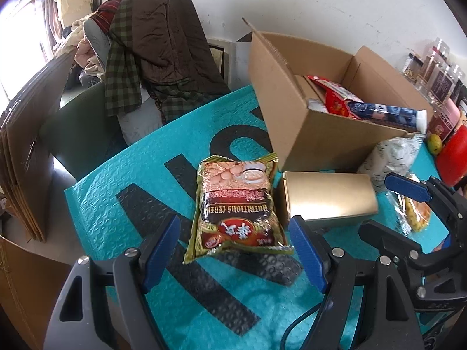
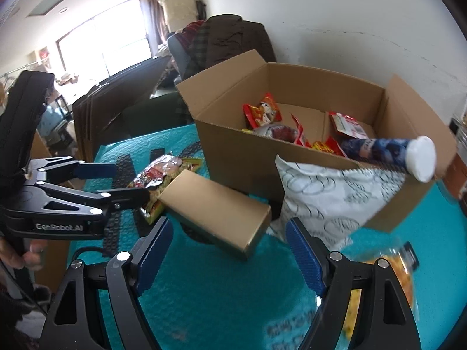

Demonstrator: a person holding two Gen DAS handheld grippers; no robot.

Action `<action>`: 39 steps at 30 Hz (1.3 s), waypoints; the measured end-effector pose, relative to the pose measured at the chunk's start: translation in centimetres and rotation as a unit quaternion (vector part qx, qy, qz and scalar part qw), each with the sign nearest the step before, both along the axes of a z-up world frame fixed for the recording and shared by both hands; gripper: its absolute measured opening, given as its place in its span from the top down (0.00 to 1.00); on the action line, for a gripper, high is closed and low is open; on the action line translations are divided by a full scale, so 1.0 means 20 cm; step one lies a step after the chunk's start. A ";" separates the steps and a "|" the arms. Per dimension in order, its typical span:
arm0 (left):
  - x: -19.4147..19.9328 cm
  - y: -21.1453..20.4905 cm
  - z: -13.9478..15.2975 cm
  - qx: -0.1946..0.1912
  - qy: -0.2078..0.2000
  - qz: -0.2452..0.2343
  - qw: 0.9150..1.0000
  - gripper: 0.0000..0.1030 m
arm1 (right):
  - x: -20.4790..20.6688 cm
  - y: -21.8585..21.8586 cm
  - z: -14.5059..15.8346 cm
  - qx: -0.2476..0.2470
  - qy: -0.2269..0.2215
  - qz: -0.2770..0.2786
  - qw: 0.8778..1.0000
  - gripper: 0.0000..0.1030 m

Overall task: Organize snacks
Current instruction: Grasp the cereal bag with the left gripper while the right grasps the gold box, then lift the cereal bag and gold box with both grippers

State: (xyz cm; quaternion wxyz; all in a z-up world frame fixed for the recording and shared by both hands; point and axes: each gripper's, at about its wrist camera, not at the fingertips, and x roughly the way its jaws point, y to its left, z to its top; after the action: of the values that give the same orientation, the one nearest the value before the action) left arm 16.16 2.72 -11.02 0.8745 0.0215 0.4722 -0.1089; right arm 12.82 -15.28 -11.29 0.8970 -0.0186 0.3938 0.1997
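A green and red cereal bag (image 1: 236,207) lies on the teal mat (image 1: 131,192), straight ahead of my open, empty left gripper (image 1: 233,256). A gold box (image 1: 327,197) lies just right of the bag. My right gripper (image 2: 227,250) is open and empty, with the gold box (image 2: 216,213) close in front of it. An open cardboard box (image 1: 306,134) behind holds red snack packets (image 2: 262,113) and a blue tube with a white cap (image 2: 388,154) leaning over its rim. A white patterned bag (image 2: 329,195) leans on the box front. The left gripper also shows in the right wrist view (image 2: 122,180).
A clear bag of yellow snacks (image 2: 376,285) lies on the mat at the right. Jars and bottles (image 1: 437,87) stand by the wall. A chair piled with clothes (image 1: 151,52) and flat cardboard sheets (image 1: 26,145) stand beyond the table's left edge.
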 end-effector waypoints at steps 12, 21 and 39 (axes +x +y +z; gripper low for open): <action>0.06 0.02 -0.07 -0.004 0.031 -0.008 0.999 0.25 | 0.13 0.09 -0.04 -0.028 0.007 0.077 0.997 0.22; 0.06 0.03 -0.11 -0.020 0.037 -0.042 0.998 0.46 | 0.12 0.15 -0.07 -0.066 0.005 0.100 0.993 0.21; -0.25 0.09 -0.09 -0.021 0.051 -0.015 0.998 0.50 | -0.03 0.26 -0.06 -0.064 0.045 0.123 0.989 0.22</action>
State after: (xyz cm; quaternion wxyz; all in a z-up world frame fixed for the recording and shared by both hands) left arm 11.12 4.54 -12.75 0.8479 0.0047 0.5134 -0.1323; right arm 12.12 -10.18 -12.47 0.8438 -0.1152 0.4407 0.2838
